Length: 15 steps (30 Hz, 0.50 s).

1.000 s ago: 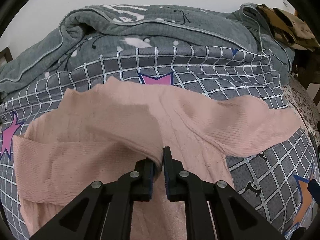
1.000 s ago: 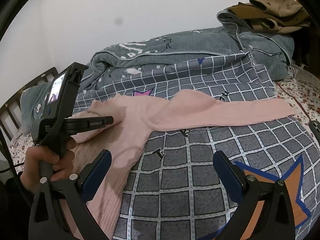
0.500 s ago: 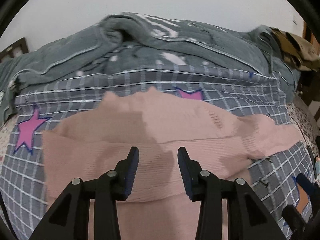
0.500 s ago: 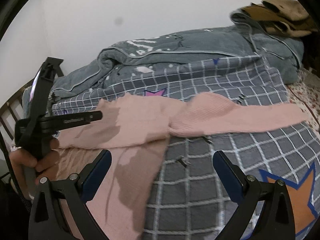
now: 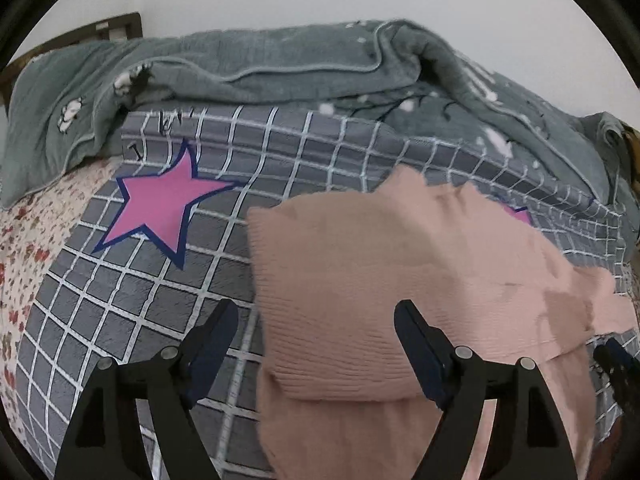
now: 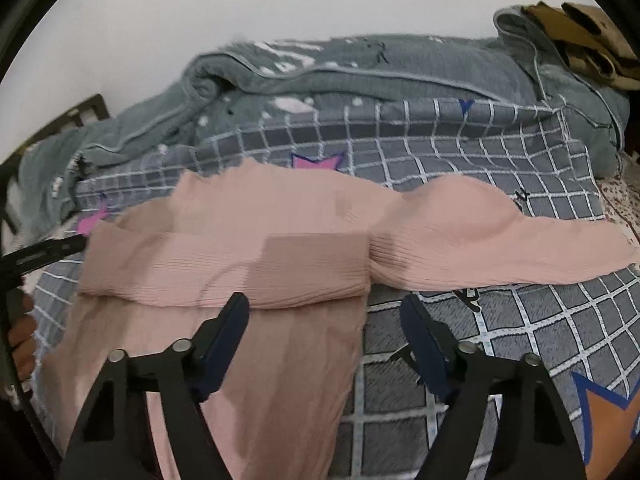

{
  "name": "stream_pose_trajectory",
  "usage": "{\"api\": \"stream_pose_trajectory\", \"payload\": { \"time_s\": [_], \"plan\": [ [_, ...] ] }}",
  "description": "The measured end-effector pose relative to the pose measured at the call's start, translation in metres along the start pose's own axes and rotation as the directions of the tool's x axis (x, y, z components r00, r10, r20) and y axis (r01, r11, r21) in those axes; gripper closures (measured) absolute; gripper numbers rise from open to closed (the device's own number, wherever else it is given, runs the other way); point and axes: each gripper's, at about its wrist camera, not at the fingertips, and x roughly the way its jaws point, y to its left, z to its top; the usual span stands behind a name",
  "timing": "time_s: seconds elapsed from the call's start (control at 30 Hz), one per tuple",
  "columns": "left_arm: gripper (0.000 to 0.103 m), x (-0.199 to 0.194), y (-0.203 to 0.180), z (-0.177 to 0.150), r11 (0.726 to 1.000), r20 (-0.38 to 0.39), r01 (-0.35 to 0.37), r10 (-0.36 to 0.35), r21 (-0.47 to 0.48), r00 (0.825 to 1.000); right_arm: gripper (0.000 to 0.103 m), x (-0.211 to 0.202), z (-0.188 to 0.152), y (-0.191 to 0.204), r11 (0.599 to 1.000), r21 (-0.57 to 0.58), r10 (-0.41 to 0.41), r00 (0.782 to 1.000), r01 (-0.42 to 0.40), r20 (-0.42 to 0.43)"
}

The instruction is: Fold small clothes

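A pink ribbed knit sweater (image 6: 256,256) lies on the grey checked bedspread (image 6: 500,160). Its left sleeve is folded across the chest; its right sleeve (image 6: 500,240) stretches out to the right. In the left wrist view the sweater (image 5: 360,288) lies ahead and to the right. My left gripper (image 5: 316,344) is open and empty, over the sweater's left edge; it also shows at the far left of the right wrist view (image 6: 44,252). My right gripper (image 6: 324,332) is open and empty, above the sweater's right side below the armpit.
A rumpled grey-green quilt (image 5: 320,68) is piled along the wall behind. Brown clothes (image 6: 580,32) sit on top of it at the far right. A floral sheet (image 5: 36,232) shows at the bed's left side. A dark headboard (image 5: 100,32) stands at the left.
My left gripper let go of the left sleeve, now folded across the chest, opened wide and swung left. My right gripper narrowed somewhat and moved in over the sweater's right side.
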Motion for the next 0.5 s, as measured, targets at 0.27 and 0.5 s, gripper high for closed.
{"api": "stream_pose_trajectory", "payload": {
  "time_s": [0.27,0.5],
  "plan": [
    [0.052,0.038,-0.001,-0.004,0.999,-0.070,-0.020,0.023,0.039,0.997,0.044,0.040,0.008,-0.005,0.996,0.001,-0.090,0.992,0.091,-0.088],
    [0.089,0.034,0.005,-0.002,0.999,-0.031,-0.008,0.009,0.042,0.999,0.073,0.051,0.009,0.006,0.992,-0.074,-0.106,0.991,0.099,-0.087]
  ]
}}
